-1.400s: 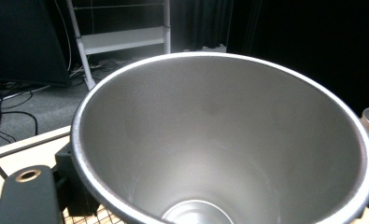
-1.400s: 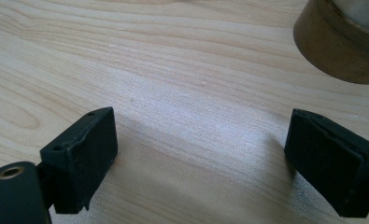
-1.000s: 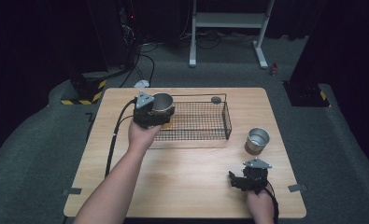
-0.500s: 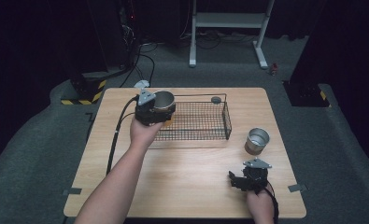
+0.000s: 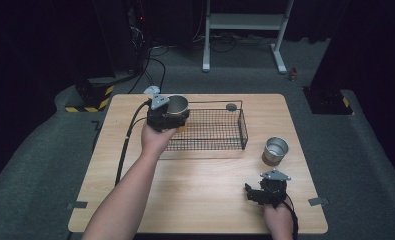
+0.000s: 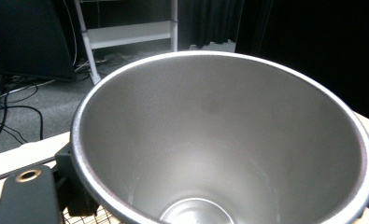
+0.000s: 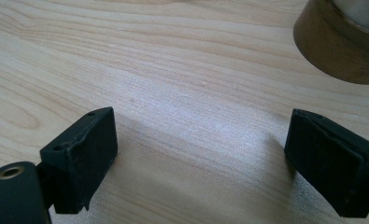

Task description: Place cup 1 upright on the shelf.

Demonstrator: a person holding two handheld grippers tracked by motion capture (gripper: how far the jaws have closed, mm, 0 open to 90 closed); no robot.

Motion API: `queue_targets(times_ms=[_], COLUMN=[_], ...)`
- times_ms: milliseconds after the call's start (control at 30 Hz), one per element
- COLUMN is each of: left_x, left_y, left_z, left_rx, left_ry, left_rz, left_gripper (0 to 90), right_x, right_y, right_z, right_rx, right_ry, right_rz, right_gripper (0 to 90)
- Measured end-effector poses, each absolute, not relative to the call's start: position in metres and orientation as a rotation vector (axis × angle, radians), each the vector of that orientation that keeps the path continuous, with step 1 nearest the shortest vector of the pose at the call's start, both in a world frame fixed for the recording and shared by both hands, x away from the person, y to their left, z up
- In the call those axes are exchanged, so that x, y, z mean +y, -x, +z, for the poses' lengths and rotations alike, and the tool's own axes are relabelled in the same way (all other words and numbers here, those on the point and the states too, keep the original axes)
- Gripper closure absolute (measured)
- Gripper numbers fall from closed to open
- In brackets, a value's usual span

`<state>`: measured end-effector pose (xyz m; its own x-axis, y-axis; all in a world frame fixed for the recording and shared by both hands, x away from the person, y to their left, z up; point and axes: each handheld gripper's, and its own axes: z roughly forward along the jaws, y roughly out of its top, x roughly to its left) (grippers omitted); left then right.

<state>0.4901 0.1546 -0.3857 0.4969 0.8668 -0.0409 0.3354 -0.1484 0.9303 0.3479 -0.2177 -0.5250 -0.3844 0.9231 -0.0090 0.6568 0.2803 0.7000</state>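
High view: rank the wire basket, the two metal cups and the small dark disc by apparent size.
1. Wire basket
2. Held cup and cup on the table: look alike; the held one sits higher, so unranked
3. Dark disc

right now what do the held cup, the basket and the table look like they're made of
Held cup: likely brushed steel, a matte grey inside with a bright rim. Basket: thin black wire mesh, probably coated metal. Table: pale wood or wood-look laminate, with visible grain.

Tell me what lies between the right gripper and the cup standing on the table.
Nothing: in the right gripper view, only bare table lies between the open right gripper and the cup. The high view shows the same gap.
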Motion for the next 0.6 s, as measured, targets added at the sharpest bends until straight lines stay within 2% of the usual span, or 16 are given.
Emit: queue_targets(times_ms=[600], left_x=[0.1575], left_y=[-0.4960], left_z=[-0.3905], left_rx=[1.054], left_ry=[-1.720], left_rz=[0.643], left_gripper=[14.0], right_x=[-0.2177], right_y=[-0.3479], right_z=[-0.5250], right_rx=[2.140], right_ry=[-1.421], right_rz=[0.865], right_gripper=[9.4])
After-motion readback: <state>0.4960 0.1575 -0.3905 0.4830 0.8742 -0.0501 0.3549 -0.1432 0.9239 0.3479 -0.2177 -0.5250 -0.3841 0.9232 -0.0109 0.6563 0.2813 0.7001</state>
